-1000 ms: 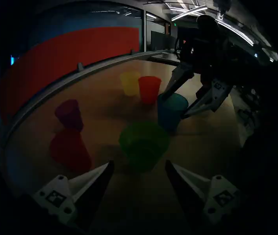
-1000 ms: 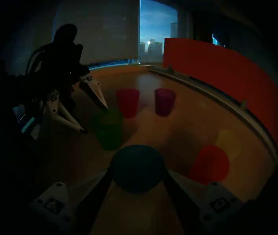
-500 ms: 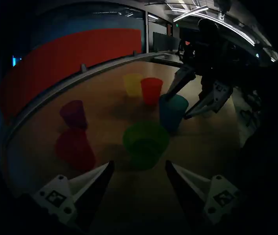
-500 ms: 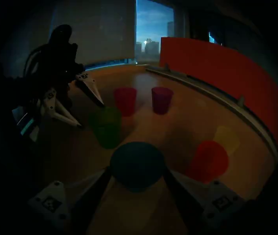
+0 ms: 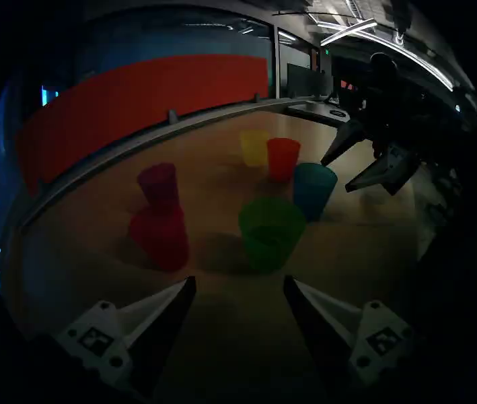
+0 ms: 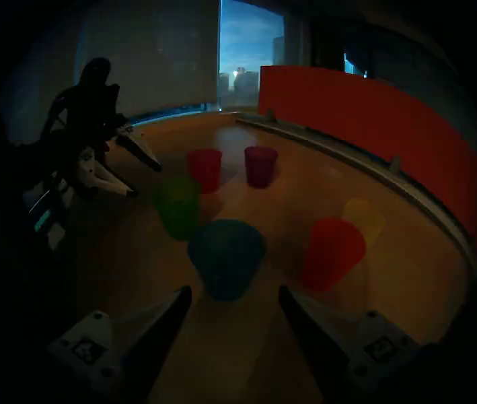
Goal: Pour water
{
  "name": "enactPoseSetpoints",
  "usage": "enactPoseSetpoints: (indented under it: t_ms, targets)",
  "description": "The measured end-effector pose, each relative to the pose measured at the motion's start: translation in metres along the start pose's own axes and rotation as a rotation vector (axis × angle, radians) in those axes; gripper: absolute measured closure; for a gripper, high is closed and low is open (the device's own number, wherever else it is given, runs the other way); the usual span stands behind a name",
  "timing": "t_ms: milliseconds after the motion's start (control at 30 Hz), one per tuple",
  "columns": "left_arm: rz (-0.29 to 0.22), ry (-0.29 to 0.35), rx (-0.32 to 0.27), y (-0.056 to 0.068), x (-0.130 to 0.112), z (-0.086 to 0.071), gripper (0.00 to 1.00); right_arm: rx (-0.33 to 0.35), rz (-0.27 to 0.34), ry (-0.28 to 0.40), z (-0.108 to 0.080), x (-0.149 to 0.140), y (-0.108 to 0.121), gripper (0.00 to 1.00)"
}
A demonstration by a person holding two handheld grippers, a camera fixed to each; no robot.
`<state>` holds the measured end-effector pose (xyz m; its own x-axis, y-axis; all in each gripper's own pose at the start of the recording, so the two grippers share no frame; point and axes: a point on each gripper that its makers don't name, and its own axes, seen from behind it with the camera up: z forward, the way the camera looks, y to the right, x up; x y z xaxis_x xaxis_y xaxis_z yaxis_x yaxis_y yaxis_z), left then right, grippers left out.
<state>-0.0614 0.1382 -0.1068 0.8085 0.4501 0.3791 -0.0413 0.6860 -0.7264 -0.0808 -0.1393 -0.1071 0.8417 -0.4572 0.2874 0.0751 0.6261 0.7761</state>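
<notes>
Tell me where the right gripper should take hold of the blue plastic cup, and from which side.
Grip the blue plastic cup on its side wall, just below the wider rim, coming in level from the open right gripper. The cup stands upright and tapers toward its base, so a high hold probably slips less. The green plastic cup crowds its far side.

The green cup (image 5: 272, 232) stands upright on the tabletop (image 5: 373, 236) just ahead of the spread left tongs (image 5: 238, 279). The blue cup (image 6: 226, 257) stands upright just ahead of the spread right tongs (image 6: 233, 289), touching neither finger.
</notes>
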Motion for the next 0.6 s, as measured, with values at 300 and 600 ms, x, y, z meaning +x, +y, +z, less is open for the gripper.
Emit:
enactPoseSetpoints:
  t_ms: [300, 600]
  targets:
    - [-0.041, 0.049, 0.087, -0.018, 0.000, -0.022, 0.04, -0.040, 0.019, 0.024, -0.017, -0.006, 0.004, 0.01]
    - [-0.075, 0.150, 0.229, -0.048, 0.016, -0.044, 0.04, -0.153, 0.082, 0.084, -0.042, 0.000, 0.027, 0.00]
